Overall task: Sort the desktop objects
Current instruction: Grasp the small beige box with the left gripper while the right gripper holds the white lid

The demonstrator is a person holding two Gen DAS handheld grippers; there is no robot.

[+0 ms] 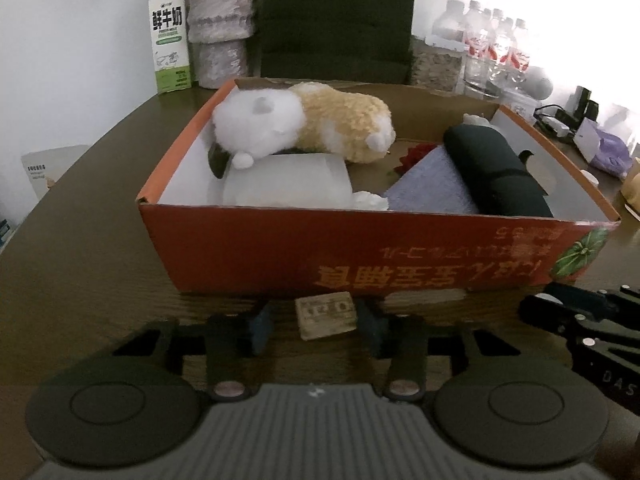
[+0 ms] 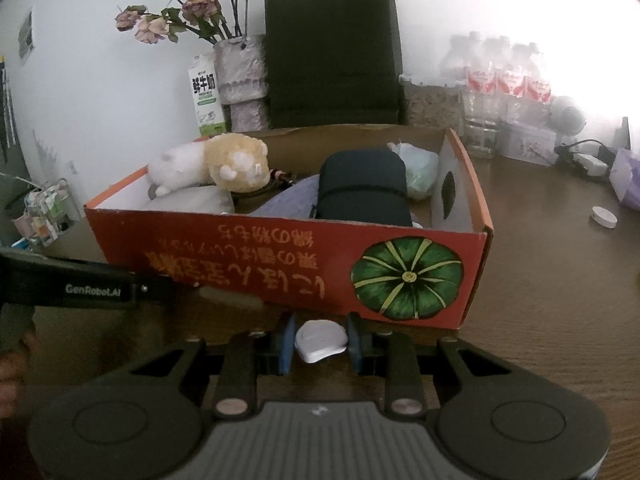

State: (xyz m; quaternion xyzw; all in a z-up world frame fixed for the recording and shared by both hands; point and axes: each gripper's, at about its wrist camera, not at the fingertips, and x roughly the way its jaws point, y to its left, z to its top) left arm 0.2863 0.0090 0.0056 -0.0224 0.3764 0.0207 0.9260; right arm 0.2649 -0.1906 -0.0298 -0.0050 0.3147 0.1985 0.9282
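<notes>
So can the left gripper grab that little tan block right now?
Probably yes. The tan block lies on the table between the left gripper's open fingers, in front of the orange box, with nothing blocking it.

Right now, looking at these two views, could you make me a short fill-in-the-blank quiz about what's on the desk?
1. The plush toy lies inside the orange cardboard ___.
2. The left tool has its fingers on either side of a small tan ___.
3. The picture printed on the box's front wall shows a green ___.
4. The milk carton stands ___ the box.

Answers: box; block; pumpkin; behind
</notes>
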